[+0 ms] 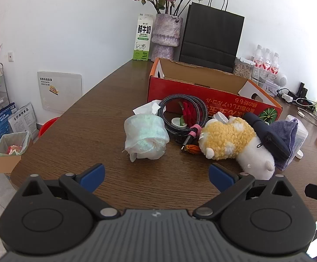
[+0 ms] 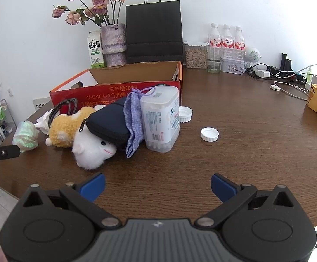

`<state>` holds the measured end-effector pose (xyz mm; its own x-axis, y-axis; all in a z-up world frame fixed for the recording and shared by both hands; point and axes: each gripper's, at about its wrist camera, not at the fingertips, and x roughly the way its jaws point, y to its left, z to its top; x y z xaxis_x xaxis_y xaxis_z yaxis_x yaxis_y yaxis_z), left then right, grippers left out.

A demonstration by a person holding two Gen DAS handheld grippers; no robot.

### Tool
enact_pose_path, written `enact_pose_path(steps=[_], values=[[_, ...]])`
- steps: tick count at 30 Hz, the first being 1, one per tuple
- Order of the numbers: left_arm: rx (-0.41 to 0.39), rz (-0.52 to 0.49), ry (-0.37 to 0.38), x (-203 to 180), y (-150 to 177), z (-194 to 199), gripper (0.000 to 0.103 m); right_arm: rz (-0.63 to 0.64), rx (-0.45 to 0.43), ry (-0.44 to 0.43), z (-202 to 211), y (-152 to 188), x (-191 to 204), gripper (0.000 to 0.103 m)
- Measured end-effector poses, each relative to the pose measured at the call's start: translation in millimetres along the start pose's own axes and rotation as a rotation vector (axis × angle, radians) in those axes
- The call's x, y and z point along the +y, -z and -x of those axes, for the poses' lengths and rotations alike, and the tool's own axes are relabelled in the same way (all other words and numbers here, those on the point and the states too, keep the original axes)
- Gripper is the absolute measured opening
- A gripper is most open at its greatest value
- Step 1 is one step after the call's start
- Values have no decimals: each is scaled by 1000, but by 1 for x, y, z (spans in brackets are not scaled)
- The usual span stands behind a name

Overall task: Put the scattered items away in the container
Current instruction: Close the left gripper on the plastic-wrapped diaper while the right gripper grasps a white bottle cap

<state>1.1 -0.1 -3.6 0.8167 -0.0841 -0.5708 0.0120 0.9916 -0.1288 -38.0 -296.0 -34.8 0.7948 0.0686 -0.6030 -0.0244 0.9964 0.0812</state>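
A: Jaws first, L and R?

B: Both spread wide, nothing between the pads. Left gripper (image 1: 156, 178) hangs over the near edge of the table (image 1: 106, 109), aimed down at the pile. Right gripper (image 2: 158, 184) same, above the near edge, bare wood under it.

A: Container?

B: Red cardboard box (image 1: 202, 91), open top, toward the back of the table, inside looks empty as far as I can see. Items sit along its front wall, none in it.

A: Which items?

B: From the left corner side: rolled plastic bags (image 1: 145, 137), crumpled tissue (image 1: 147, 108) behind it, coiled braided cable (image 1: 182, 111) touching the box front, w/ red bits inside the coil, can't tell what. Then plush toy (image 2: 79, 131), yellow-and-white, lying on its side. Dark zip pouch (image 2: 110, 122) rests on the plush. Purple knit cloth (image 2: 134, 118) is squeezed btwn pouch and clear cotton-swab box (image 2: 161, 118), which stands upright.

A: Loose stuff?

B: White cap (image 2: 209, 134) alone, right of the swab box, well apart. Another white lid (image 2: 185, 113) just beside the swab box, near the red box's right corner.
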Motion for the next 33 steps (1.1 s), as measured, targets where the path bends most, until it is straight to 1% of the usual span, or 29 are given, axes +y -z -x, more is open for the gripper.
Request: enact_pose_path(steps=[16,20,28,33], values=[[17,7,-4,2,3,-5,103,13,5,0,-6,2,1,103],[15,11,-8,3,2,-8,103,8,29,-31,-11,2,-1,103],[1,15,-26,6,-5,-16,103,18,17,9,-22,-3,-5,103],[1,21,-53,9,-11,-24,103,11,-5,95,-34,-11,-27,103]])
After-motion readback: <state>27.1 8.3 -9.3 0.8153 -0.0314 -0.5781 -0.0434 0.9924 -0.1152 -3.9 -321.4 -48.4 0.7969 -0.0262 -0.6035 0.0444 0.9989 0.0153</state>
